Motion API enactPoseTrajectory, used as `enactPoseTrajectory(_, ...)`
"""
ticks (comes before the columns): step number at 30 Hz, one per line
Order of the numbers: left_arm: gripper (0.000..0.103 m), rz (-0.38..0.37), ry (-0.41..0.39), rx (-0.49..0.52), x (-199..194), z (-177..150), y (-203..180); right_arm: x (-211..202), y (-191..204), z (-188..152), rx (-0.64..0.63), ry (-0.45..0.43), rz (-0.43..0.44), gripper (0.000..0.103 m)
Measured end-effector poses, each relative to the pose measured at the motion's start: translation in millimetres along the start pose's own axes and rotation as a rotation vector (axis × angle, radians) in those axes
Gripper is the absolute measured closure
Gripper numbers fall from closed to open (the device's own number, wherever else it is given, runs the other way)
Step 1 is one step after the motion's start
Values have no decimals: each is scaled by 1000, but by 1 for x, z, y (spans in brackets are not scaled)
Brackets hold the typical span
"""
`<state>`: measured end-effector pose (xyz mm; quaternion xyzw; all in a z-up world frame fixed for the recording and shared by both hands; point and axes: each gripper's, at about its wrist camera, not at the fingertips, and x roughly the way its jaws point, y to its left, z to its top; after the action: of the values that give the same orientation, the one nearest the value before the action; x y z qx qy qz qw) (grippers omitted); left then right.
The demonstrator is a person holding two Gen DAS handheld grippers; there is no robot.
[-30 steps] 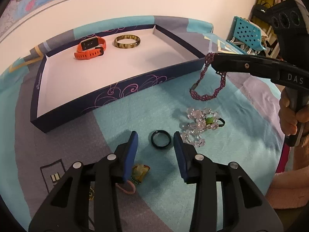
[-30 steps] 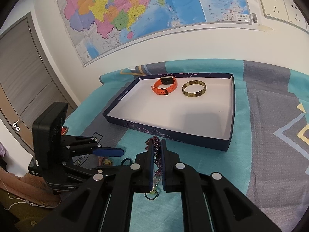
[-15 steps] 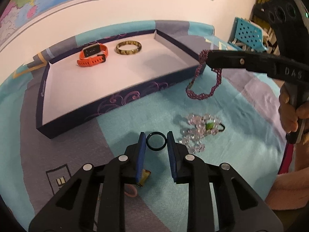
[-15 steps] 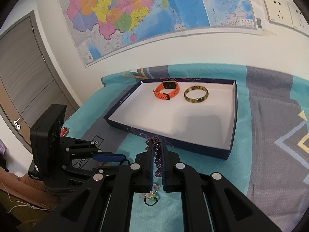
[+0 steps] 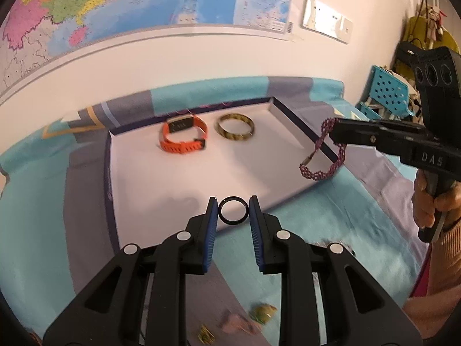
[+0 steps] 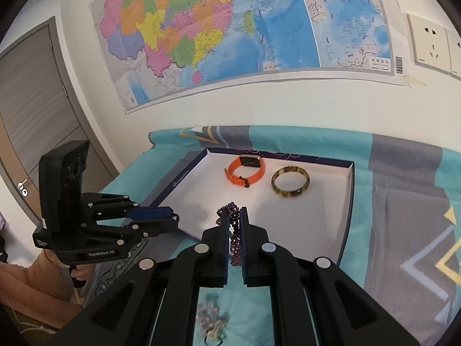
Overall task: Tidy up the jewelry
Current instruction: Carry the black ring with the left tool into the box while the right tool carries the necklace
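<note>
My left gripper point(image 5: 232, 210) is shut on a black ring point(image 5: 233, 222) and holds it above the near edge of the white-lined navy tray point(image 5: 184, 181). My right gripper point(image 6: 234, 222) is shut on a purple beaded bracelet point(image 6: 234, 230), which dangles over the tray's right side in the left wrist view point(image 5: 322, 155). An orange watch band point(image 5: 183, 137) and an amber bangle point(image 5: 235, 127) lie at the tray's far end. A clear bead bracelet point(image 6: 210, 321) lies on the cloth below the right gripper.
The tray sits on a teal and grey cloth point(image 5: 317, 216). Small trinkets point(image 5: 260, 312) lie on the cloth near the left gripper's base. A wall with a map point(image 6: 230, 28) stands behind. A blue crate point(image 5: 389, 92) stands at the far right.
My left gripper has closed on the black ring, lifted it off the cloth and carried it toward the tray. My right gripper has moved the purple bracelet over the tray.
</note>
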<state>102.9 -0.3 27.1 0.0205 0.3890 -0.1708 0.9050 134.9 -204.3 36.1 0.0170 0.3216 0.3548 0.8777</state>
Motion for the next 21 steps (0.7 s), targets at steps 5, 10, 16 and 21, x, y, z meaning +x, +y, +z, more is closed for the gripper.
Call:
enactPoseTrajectory(5,80,19,2,-11,12,15,11,16,-8,10,19,8,-1,97)
enactPoseTrajectory(10,80,32,17,-34,28,24,21,36,-17,16,50,26,-2,97)
enactPoseTrajectory(16,80,45,51,-51,49,30,29,55,-27,19,100,42,19,97)
enactPoseTrajectory(21,80,61,66,-64,61,33,34,68,-34,21,140,55,36,97)
